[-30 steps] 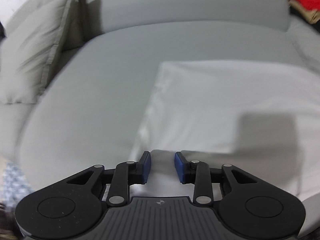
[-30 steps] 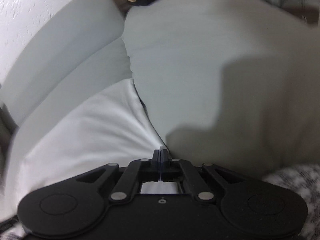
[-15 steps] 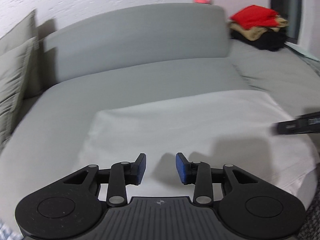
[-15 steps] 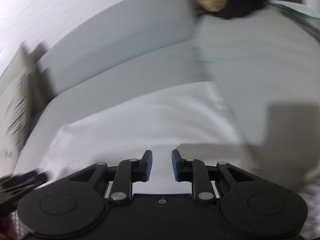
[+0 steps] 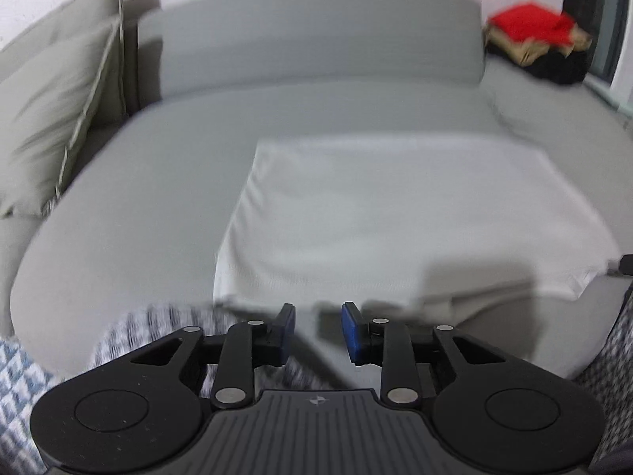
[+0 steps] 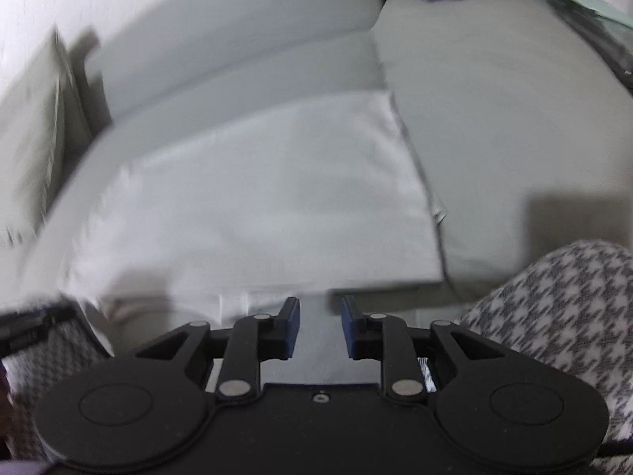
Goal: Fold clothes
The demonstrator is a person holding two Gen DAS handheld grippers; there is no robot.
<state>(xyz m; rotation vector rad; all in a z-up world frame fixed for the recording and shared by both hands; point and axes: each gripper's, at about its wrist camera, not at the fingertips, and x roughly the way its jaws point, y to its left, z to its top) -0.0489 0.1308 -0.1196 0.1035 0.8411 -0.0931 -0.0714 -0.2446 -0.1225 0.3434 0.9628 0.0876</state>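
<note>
A white garment (image 5: 395, 213) lies folded into a flat rectangle on the grey sofa seat (image 5: 130, 206); the right wrist view shows the same white garment (image 6: 257, 198). My left gripper (image 5: 318, 326) hovers just short of its near edge, jaws closing with nothing between the blue pads. My right gripper (image 6: 320, 320) hangs over the near edge of the cloth, jaws opening, with nothing pinched between them. Both views are motion-blurred.
A beige cushion (image 5: 51, 118) leans at the sofa's left end. A pile of red, tan and black clothes (image 5: 534, 43) sits at the far right. Houndstooth fabric (image 6: 554, 316) covers the near foreground on both sides. The other gripper's tip (image 5: 627, 263) shows at the right edge.
My right gripper, shut on the cloth's edge a second ago, has opened and let go. Both grippers pulled back and rose, so the whole folded garment now shows.
</note>
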